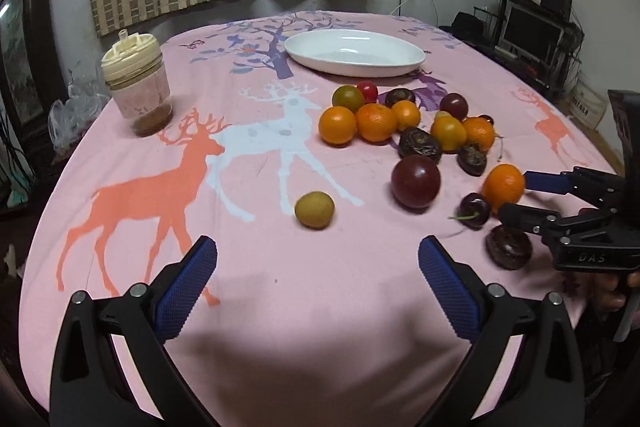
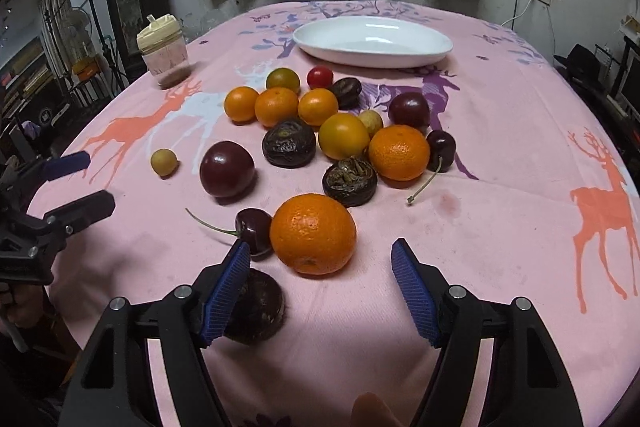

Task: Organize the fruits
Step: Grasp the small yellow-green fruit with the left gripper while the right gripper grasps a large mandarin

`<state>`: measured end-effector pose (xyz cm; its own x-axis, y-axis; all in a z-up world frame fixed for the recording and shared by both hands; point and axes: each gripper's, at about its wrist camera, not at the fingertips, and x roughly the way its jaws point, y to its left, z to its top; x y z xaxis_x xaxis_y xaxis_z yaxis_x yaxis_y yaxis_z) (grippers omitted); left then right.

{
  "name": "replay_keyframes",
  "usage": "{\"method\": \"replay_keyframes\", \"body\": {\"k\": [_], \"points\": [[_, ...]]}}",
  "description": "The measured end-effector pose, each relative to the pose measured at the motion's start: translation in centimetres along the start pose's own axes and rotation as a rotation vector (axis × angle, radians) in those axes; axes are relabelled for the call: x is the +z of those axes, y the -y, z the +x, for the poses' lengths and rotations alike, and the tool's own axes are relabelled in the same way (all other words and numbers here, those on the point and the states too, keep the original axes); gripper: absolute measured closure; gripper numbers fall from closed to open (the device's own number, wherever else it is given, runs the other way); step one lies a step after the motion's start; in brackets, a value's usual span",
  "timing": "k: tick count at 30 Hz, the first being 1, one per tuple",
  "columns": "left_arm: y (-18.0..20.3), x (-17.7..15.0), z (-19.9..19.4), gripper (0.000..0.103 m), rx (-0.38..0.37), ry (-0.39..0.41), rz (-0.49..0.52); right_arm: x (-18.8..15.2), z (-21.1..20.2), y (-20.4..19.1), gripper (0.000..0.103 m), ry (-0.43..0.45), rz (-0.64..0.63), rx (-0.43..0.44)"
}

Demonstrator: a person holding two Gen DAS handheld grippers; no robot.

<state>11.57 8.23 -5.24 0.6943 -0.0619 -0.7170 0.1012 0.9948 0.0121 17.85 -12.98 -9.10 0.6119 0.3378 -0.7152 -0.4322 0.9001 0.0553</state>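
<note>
Your right hand-held gripper [image 2: 320,269] has its blue pads apart, with nothing clamped; the nearest orange [image 2: 313,233] sits just ahead of the gap, not touched by either pad. A dark cherry [image 2: 253,230] lies against that orange's left side, right at the left pad's tip, and a wrinkled dark fruit [image 2: 256,311] is partly hidden behind that same finger.

Your left hand-held gripper [image 1: 317,259] is also wide apart and empty, over bare pink cloth, with a small yellow-green fruit [image 1: 314,209] ahead of it, alone.

The left wrist view shows your right tool from the side, one finger on each side of the orange; the right wrist view cannot show that. The right wrist view alone lays the main cluster open: oranges, dark plums, wrinkled fruits and a red tomato [image 2: 319,77], bunched mid-tabletop.

The white oval dish [image 2: 372,42] stands empty beyond the cluster, towards the far edge. A lidded cup [image 1: 137,85] stands far left, well apart from the fruit. The tabletop [image 2: 500,155] has open cloth to your right and near you; its near edge is just below both tools.
</note>
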Motion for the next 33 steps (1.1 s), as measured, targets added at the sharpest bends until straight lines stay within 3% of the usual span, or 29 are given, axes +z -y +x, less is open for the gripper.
{"method": "replay_keyframes", "body": {"k": [4,13,15,17,24,29,33], "points": [[-0.2,0.8,1.9,0.025,-0.009,-0.034,0.036,0.1,1.0,0.8,0.045,-0.014,0.037,0.040],[-0.6,2.0,4.7,0.028,-0.094,-0.080,0.049,0.7,1.5,0.6,0.046,-0.021,0.037,0.074],[-0.7,2.3,5.4,0.035,-0.092,-0.102,0.036,0.9,1.7,0.3,0.057,-0.010,0.034,0.082],[-1.0,2.3,6.2,0.052,-0.102,-0.134,0.014,1.0,1.7,0.4,0.058,-0.005,0.037,0.079],[-0.5,2.4,6.8,0.056,-0.070,-0.150,0.028,0.2,0.8,1.6,0.058,0.026,0.099,0.108],[-0.1,2.4,6.6,0.076,-0.059,-0.153,0.045,0.1,0.3,2.0,0.059,0.042,0.106,0.092],[-0.3,2.7,5.9,0.076,-0.100,-0.164,0.017,0.4,-1.6,2.7,0.059,0.085,0.111,0.087]]}}
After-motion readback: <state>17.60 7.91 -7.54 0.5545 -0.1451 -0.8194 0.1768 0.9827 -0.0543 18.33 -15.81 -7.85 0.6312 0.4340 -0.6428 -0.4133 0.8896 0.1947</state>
